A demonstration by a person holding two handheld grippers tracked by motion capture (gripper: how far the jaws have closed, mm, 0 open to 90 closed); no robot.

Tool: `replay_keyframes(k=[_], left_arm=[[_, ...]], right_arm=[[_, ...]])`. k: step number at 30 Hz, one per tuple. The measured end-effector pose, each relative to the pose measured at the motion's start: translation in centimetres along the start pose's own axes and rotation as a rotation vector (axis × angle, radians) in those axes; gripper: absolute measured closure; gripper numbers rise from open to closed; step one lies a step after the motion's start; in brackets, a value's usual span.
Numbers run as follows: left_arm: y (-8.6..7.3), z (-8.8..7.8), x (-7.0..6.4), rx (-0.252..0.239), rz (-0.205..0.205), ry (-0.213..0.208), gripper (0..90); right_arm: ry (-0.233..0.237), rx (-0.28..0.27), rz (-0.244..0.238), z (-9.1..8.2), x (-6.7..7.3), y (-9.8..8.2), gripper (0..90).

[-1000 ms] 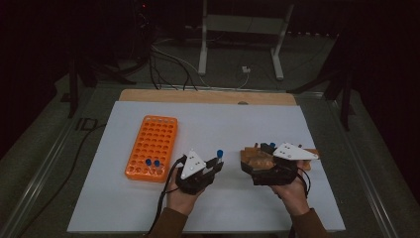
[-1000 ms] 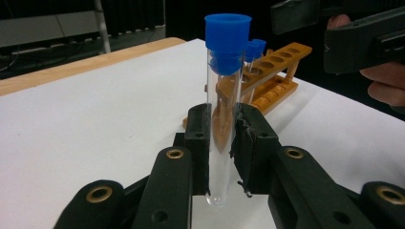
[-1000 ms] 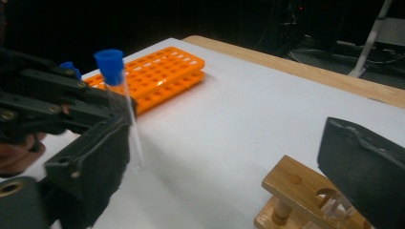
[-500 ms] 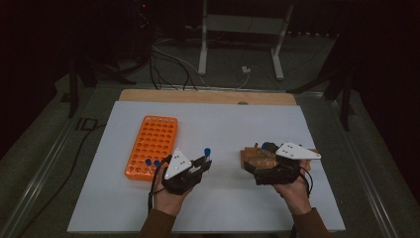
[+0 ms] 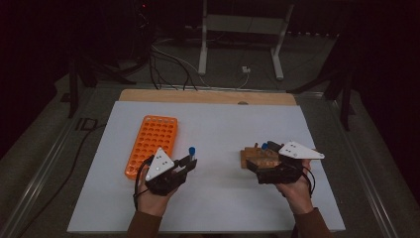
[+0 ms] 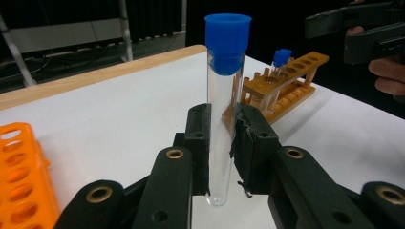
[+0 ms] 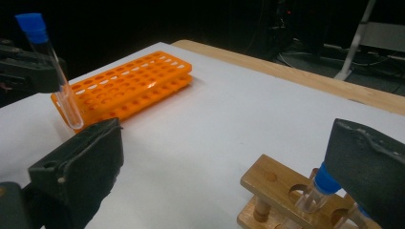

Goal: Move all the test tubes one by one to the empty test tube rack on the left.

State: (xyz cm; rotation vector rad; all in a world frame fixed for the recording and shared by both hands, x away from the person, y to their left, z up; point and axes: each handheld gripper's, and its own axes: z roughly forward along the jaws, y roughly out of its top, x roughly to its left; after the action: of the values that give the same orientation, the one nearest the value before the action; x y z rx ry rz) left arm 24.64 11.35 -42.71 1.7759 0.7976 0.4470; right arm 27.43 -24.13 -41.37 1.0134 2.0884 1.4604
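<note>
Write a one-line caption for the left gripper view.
Left gripper clamps an upright blue-capped test tube; wooden rack behind.

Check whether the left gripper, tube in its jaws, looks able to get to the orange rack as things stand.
Probably yes. The left gripper holds the blue-capped tube upright just beside the orange rack, whose nearer holes look open, and nothing lies between them on the white table.
</note>
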Motion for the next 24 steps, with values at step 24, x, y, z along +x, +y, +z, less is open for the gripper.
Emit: replay_keyframes(k=[24], left_arm=[[-1.3,-5.9,4.5,-0.028,-0.071,0.121,76.7]], right_arm=[[-0.004,-0.009,0.009,-0.4,-0.3,0.1,0.1]])
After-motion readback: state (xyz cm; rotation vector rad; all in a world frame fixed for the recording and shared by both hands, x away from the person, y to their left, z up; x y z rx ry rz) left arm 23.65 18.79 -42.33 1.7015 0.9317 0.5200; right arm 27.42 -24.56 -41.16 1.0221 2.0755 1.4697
